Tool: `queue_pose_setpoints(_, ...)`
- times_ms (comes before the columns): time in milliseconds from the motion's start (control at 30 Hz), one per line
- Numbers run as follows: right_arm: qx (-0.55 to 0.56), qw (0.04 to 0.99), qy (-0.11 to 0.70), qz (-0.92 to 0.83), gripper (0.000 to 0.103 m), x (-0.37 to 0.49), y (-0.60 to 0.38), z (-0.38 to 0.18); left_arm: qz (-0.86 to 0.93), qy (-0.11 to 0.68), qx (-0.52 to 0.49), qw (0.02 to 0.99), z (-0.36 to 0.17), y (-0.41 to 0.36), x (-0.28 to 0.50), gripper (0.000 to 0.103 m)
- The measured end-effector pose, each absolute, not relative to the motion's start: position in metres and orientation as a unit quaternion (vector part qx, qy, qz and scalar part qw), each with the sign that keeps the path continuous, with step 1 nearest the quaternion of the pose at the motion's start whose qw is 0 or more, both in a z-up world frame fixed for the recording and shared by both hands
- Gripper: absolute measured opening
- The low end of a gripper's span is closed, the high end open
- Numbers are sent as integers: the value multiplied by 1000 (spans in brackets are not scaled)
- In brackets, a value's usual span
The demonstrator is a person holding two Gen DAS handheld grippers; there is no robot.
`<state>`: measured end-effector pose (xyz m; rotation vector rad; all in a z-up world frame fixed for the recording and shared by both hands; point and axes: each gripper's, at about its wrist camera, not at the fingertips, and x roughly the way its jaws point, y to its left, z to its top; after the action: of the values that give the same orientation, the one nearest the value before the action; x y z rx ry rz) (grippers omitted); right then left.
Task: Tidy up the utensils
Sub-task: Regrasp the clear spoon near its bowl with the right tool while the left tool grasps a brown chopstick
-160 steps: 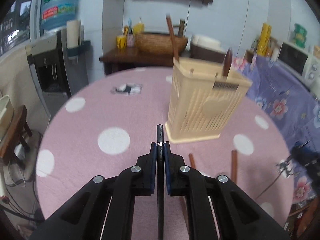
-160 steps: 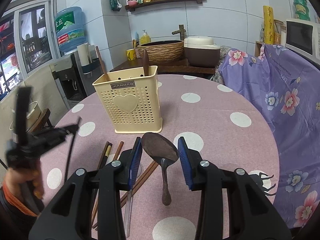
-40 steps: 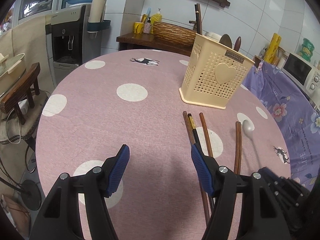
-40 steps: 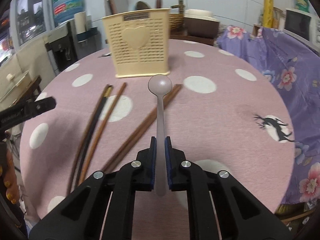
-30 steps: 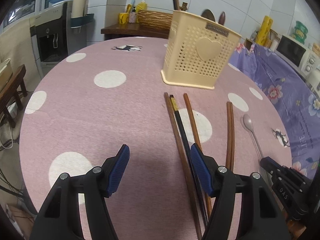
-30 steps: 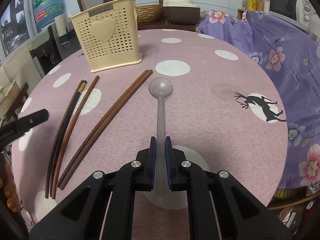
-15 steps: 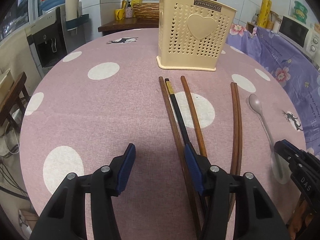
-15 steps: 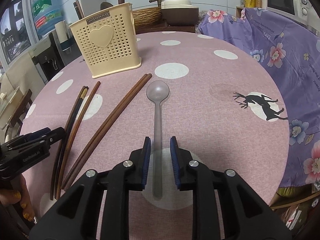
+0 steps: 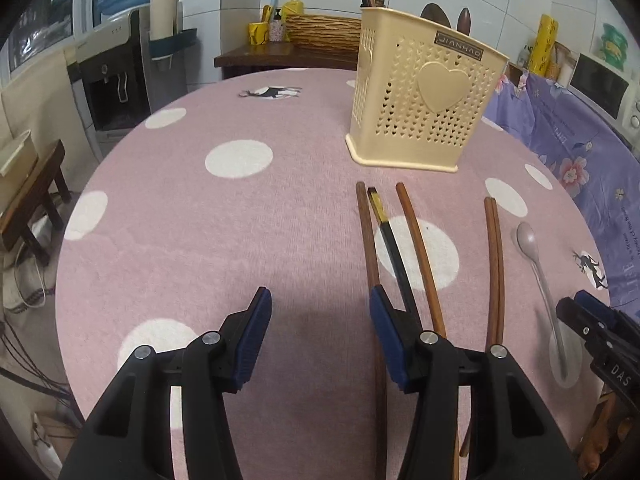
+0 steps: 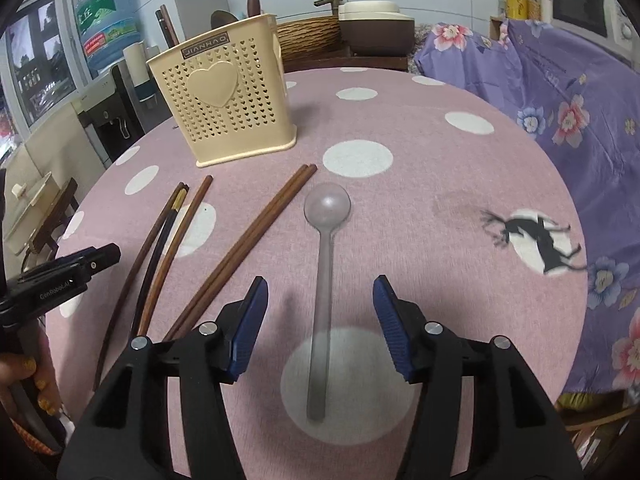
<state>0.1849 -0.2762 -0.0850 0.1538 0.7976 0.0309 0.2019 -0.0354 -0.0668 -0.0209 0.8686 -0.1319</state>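
Right gripper [image 10: 320, 312] is pitched steeply down over the pink dotted table [image 10: 420, 184]; its jaws are opening, with the clear spoon [image 10: 325, 264] lying loose between them, untouched, bowl toward 12 o'clock. Left gripper [image 9: 320, 320] is angled down likewise, half open and empty; chopsticks [image 9: 404, 256] lie at its 1 o'clock. The utensil basket [image 10: 232, 108] stands at 11 o'clock of the spoon.

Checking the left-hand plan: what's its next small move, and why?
Probably slide the left gripper toward its right and close on the nearest chopsticks. Its jaws stand open over bare cloth, with the sticks lying flat just past its right finger. The right gripper is opening, the spoon lying loose between its pads, and the beige holder already holds utensils.
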Motion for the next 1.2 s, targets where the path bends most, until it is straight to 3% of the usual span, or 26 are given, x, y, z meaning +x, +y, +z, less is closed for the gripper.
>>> queue_pose_setpoints(500,49,904,424,17,55,224,-270,-90,-91,450,47,887,-83,-67,238,51)
queue_pose_setpoints(700,52,895,442,14,55,238,-271,-97,-76,449,56,889,-82,-66,262,39)
queue_pose_setpoints(933,42,894,445,2,54,258,-270,-98,-69,450,53,889,-81,-67,274,33)
queue_pose_setpoints(1200,28,895,445,-26,37,272,-266,-98,-60,450,47,890,-80,-68,285,18)
